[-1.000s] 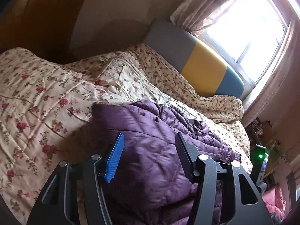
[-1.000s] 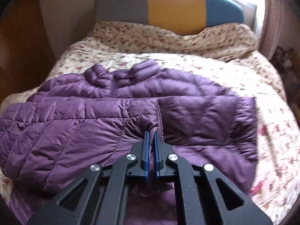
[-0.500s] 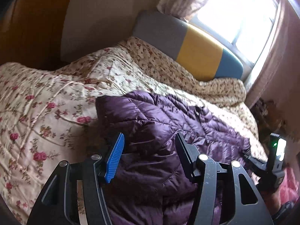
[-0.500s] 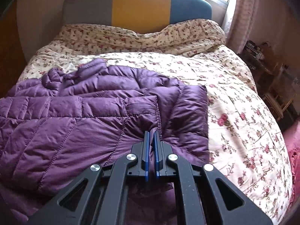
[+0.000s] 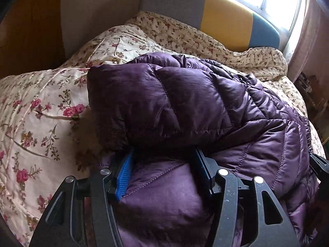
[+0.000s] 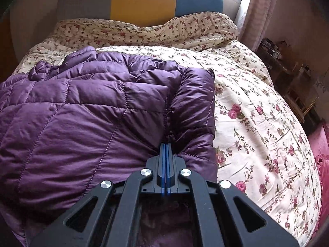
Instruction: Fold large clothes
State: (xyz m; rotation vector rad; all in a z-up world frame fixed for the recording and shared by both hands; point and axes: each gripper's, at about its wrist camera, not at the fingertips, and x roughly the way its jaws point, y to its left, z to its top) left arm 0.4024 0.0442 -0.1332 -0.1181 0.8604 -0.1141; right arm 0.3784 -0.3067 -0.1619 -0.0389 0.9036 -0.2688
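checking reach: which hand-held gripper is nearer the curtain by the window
Right. The right hand-held gripper pinches the purple jacket's edge on the curtain side; the left hand-held gripper is at the opposite end.

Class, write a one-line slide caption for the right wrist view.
Right gripper pinching a fold of the purple quilted puffer jacket spread on the floral-print bedspread.

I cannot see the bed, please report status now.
Right gripper shut on purple jacket. Left gripper astride a jacket fold, grip unclear. Nothing in the way.
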